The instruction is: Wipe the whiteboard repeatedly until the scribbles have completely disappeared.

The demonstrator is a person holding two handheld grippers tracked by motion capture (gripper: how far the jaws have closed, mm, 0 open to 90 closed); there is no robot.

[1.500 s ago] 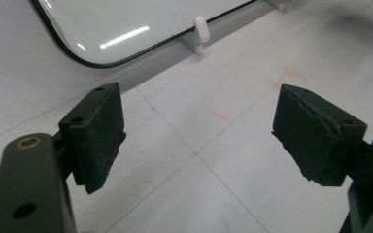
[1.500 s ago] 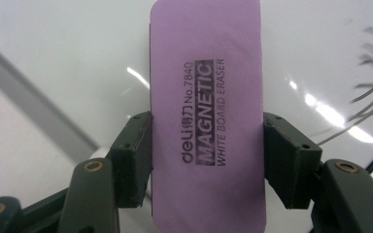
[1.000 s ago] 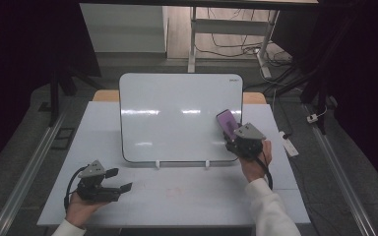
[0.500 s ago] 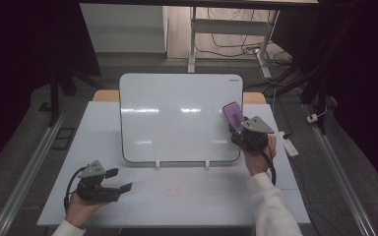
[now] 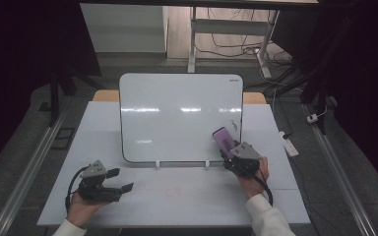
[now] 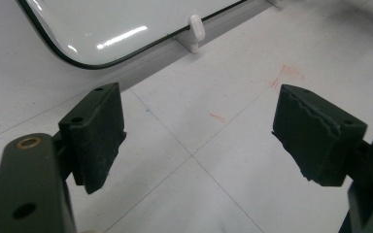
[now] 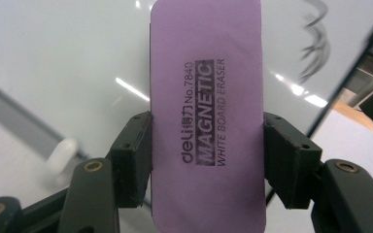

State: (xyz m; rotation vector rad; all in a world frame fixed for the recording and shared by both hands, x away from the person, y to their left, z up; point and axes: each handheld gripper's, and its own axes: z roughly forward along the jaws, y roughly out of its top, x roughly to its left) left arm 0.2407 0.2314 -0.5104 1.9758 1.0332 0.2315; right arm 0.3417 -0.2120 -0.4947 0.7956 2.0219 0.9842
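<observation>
The left tool (image 5: 114,186) rests low in the left hand (image 5: 81,209), its jaws spread wide with nothing between them. The right tool (image 5: 232,153), wrist raised, clamps its jaws tight.

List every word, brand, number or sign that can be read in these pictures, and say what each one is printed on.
"deli" with small characters too blurred to read, then "No.7840": on the purple eraser held in the right gripper.
"MAGNETIC": on the same eraser.
"WHITE BOARD ERASER": on the same eraser.
Small mark at the top right corner of the whiteboard: too small to read.
Dark scribble on the whiteboard: no legible word.
</observation>
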